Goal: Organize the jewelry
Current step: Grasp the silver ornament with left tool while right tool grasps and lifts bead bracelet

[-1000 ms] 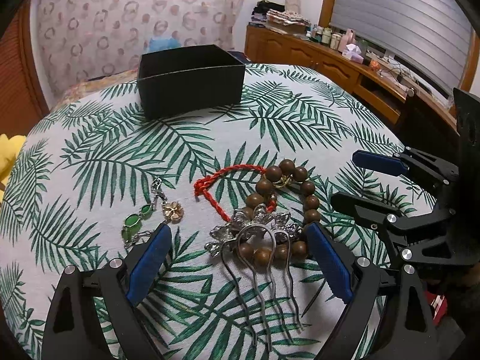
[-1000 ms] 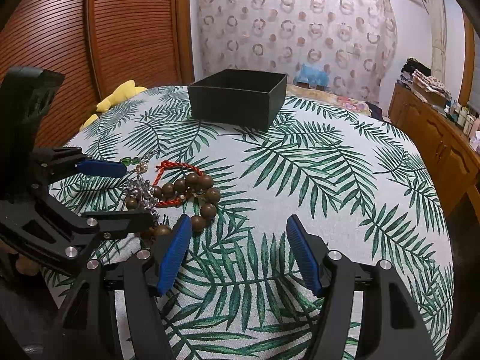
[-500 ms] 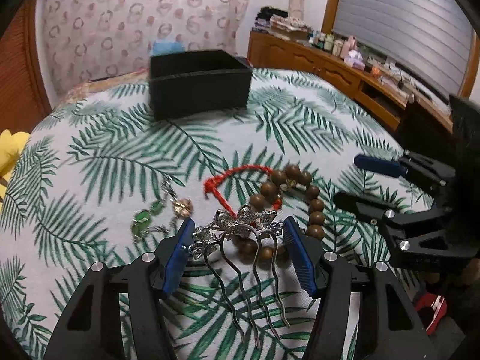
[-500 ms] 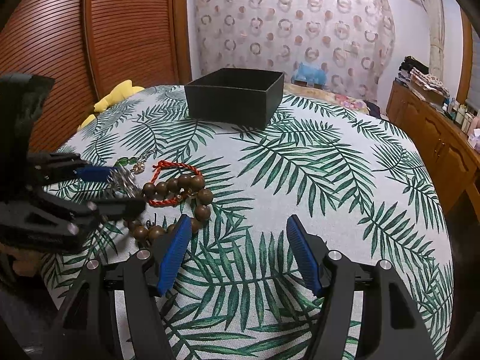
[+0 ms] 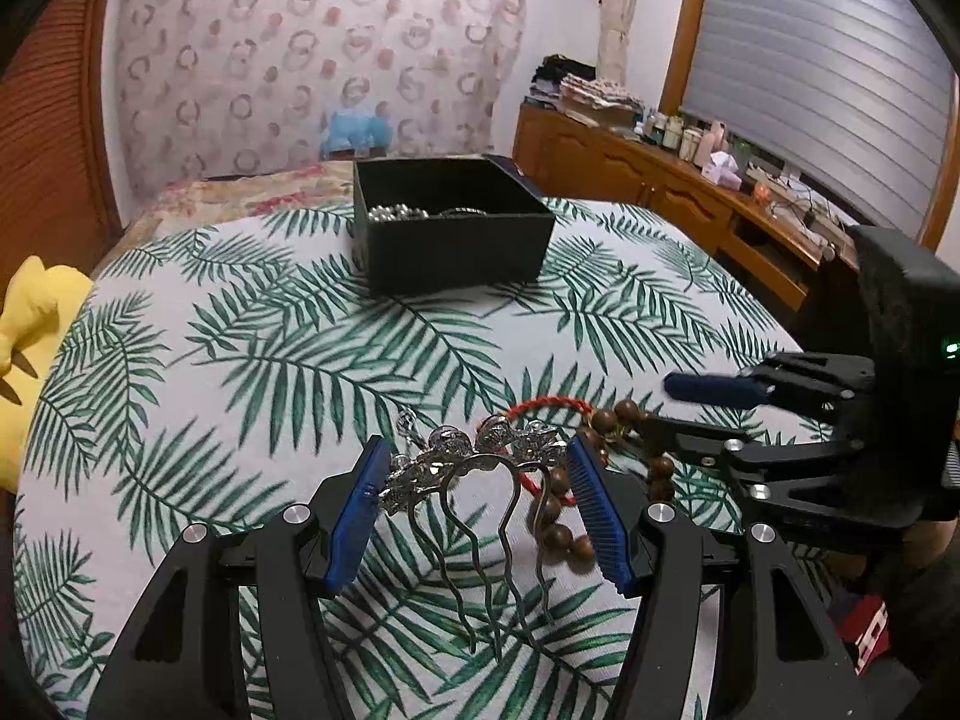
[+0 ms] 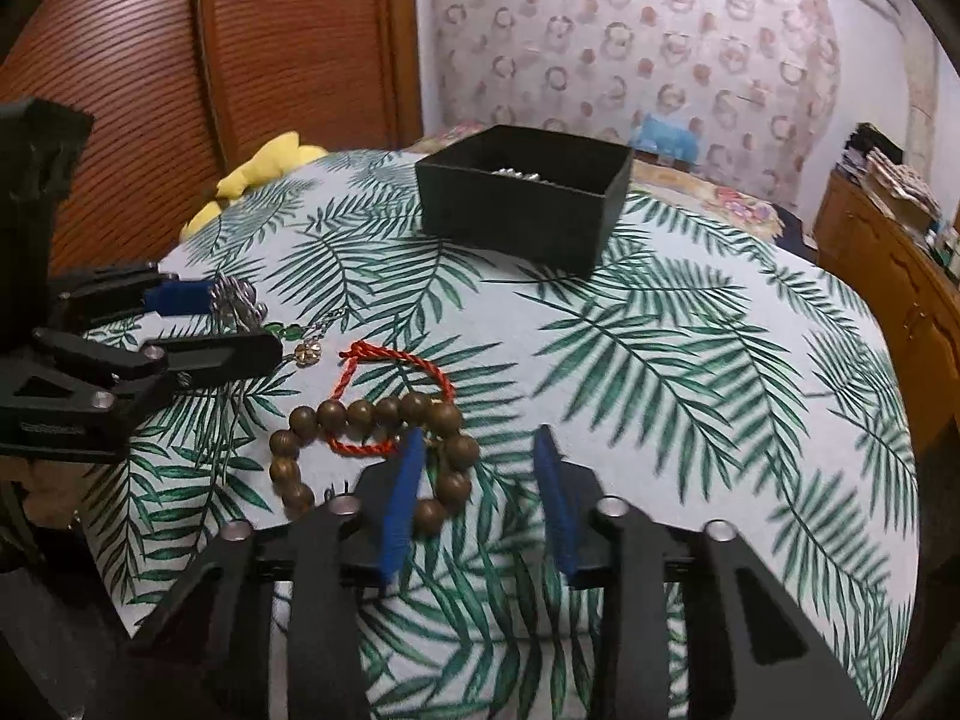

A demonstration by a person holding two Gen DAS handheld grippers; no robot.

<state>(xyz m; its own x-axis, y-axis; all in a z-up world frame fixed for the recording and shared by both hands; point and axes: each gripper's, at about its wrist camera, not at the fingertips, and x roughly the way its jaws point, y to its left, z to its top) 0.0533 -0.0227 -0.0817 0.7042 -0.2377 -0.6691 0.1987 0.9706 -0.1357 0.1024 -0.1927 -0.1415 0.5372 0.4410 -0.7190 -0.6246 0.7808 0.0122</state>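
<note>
My left gripper is shut on a silver flowered hair comb and holds it lifted above the leaf-print tablecloth, prongs hanging toward the camera. In the right wrist view the comb shows between the left gripper's fingers. A brown wooden bead bracelet and a red braided cord lie on the cloth. My right gripper is open, its left pad over the bracelet's right side. A green-stone chain with a gold flower lies beside them. The open black box holds silvery beads.
A yellow plush lies at the table's left edge. A wooden cabinet with bottles stands to the right. The round table's edge drops off at the right.
My left gripper closed on the hair comb and lifted it off the bracelet. My right gripper moved forward and left to the bead bracelet.
</note>
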